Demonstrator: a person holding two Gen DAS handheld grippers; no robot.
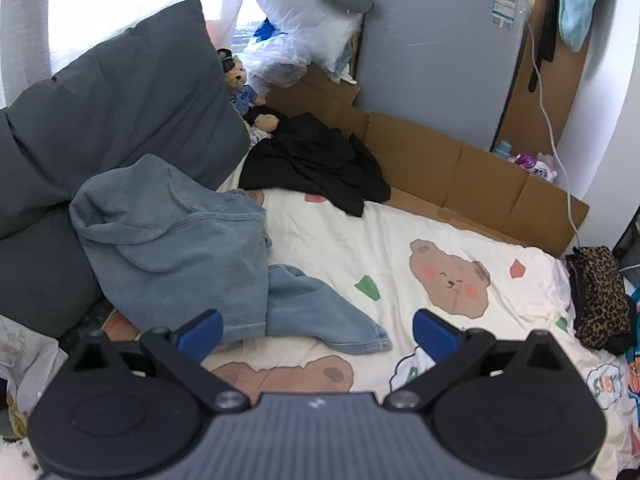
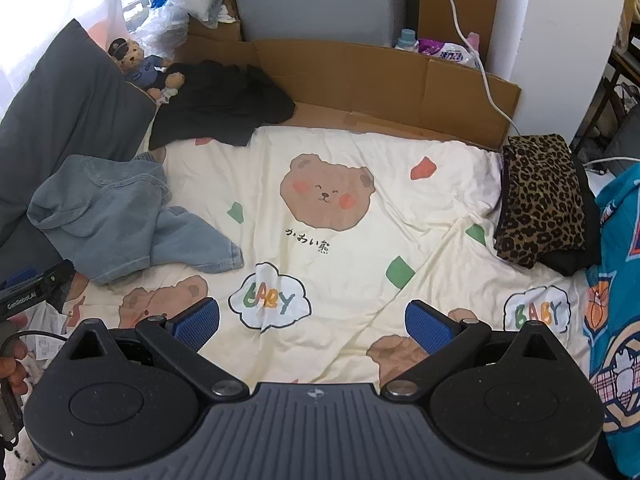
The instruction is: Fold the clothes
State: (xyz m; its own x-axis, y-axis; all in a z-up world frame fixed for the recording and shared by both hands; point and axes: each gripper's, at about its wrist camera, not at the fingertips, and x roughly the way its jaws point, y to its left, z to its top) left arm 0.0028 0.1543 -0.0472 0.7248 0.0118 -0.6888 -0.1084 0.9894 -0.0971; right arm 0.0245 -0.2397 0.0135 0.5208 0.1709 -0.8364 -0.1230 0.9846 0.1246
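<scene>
A crumpled faded-blue sweatshirt (image 1: 176,240) (image 2: 116,216) lies heaped on the left of the cream bear-print bedsheet (image 1: 400,248) (image 2: 360,216), one sleeve trailing toward the middle. A black garment (image 1: 316,160) (image 2: 220,104) is bunched at the far side. Folded leopard-print clothing (image 1: 600,296) (image 2: 540,200) rests on dark cloth at the right edge. My left gripper (image 1: 318,338) hovers open just in front of the blue sleeve, holding nothing. My right gripper (image 2: 312,326) hangs open over the sheet's middle, empty. A hand (image 2: 14,368) holds the left tool at the right wrist view's left edge.
Grey pillows (image 1: 100,120) (image 2: 60,92) stand along the left. A teddy bear (image 1: 244,88) (image 2: 148,68) sits beside the black garment. Flattened cardboard (image 1: 460,176) (image 2: 380,84) lines the far side, with a grey appliance (image 1: 436,48) behind. A teal printed cloth (image 2: 616,280) hangs at right.
</scene>
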